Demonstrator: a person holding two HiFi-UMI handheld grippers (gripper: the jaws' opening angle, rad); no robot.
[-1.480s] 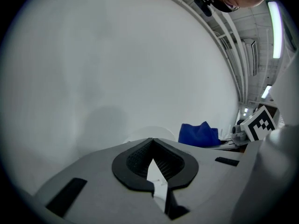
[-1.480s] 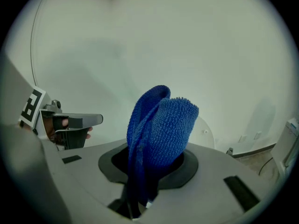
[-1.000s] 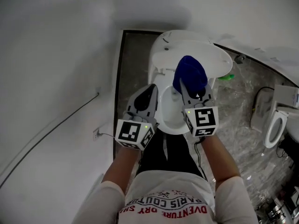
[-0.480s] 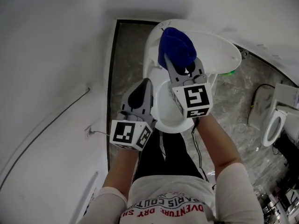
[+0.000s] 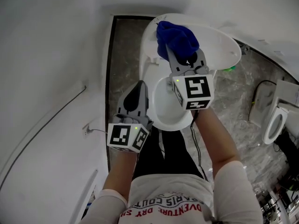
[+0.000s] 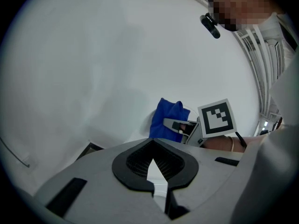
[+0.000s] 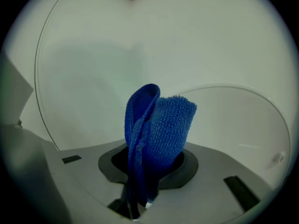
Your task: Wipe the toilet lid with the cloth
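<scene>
The white toilet stands ahead with its lid raised behind the open bowl. My right gripper is shut on a folded blue cloth, which is held at the lid's upper left part. In the right gripper view the cloth stands up from the jaws in front of the lid's curved white face; whether it touches the lid I cannot tell. My left gripper is shut and empty, left of the bowl. The left gripper view shows its closed jaws, with the cloth beyond.
A white wall runs close along the left, with a thin cable on it. A strip of dark floor lies between wall and toilet. A second toilet stands at the right on the marbled floor. Something small and green lies beside the lid.
The right gripper has carried the cloth up and to the left in the head view, onto the lid's upper left. The left gripper has drawn back toward the lower left.
</scene>
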